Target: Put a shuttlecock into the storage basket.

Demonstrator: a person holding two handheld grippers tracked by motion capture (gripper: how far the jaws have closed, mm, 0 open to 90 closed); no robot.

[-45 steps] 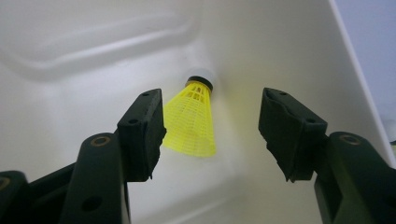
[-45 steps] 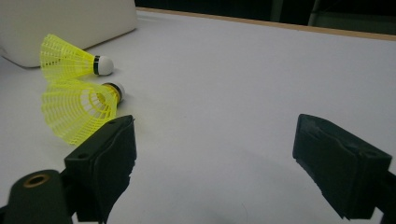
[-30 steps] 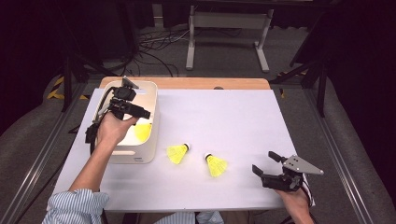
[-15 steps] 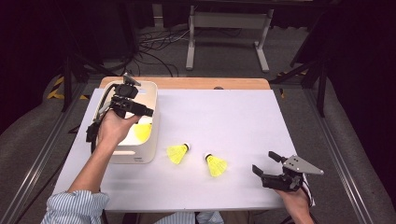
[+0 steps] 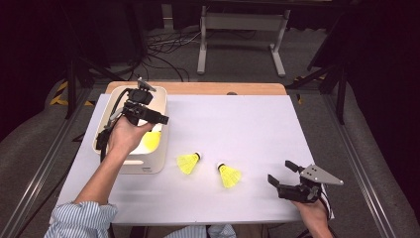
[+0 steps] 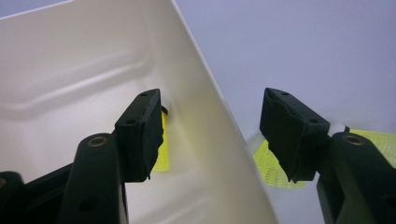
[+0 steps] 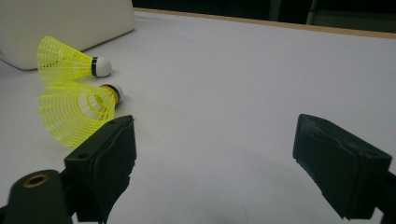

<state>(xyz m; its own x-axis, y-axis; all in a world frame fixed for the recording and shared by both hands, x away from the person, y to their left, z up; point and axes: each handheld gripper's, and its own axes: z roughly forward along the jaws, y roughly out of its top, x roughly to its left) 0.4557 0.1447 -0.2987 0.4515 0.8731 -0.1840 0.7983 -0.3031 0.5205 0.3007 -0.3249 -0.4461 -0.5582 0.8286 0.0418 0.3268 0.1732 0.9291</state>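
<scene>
Bin (image 5: 154, 163) at left edge of surface (image 5: 247, 119); one shuttlecock (image 5: 150, 141) inside it, by the near right wall. Two shuttlecocks on surface right of bin: first (image 5: 188, 162) just beside it, second (image 5: 229, 174) further right, slightly nearer. Left gripper (image 5: 161, 119) over bin's right wall; right gripper (image 5: 280, 172) near right corner, well apart

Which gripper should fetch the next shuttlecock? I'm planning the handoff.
Probably right. The right gripper is open and low beside the nearer shuttlecock, with bare table between. The left gripper straddles the box wall.
</scene>
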